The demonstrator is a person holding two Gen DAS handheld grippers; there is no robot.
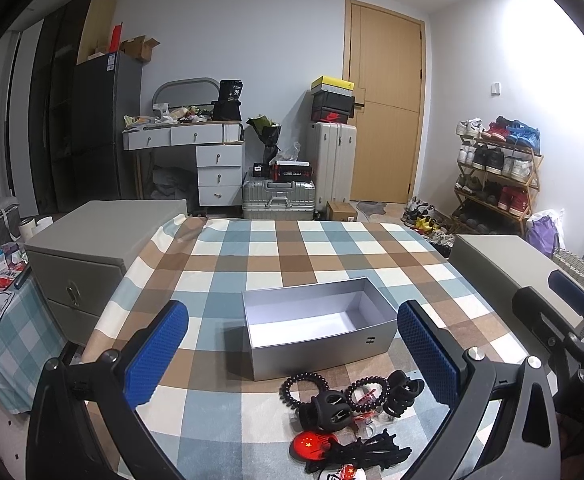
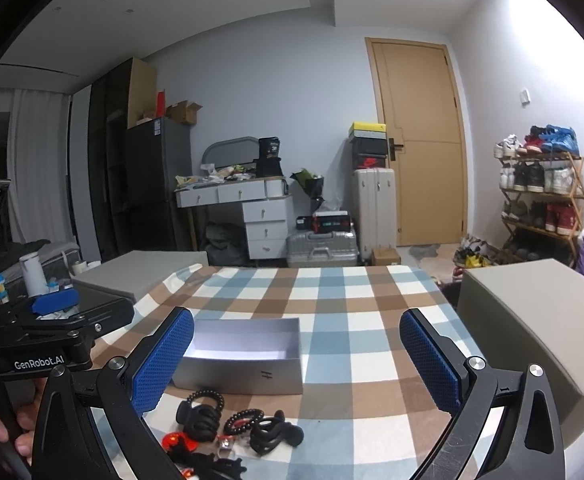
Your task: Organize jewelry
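Silver box (image 1: pixel 319 332) is seen lidless, empty, mid-tabletop; black hair ties and claw clips (image 1: pixel 333 410) piled at near edge; left tool (image 1: pixel 292 352) and right tool (image 2: pixel 295 360) held wide open, gripping nothing.

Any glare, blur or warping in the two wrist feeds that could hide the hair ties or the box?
Left wrist view: sharp, strong fisheye bending; white glare upper right, away from the box and hair ties. Right wrist view: same warping, glare on the right wall; the box interior is bright but readable; the hair ties are crisp.

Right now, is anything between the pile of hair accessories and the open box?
Nothing visible. The box sits open and empty just behind the pile, with only bare checked cloth between them. Both grippers, left and right, are open and hold nothing.
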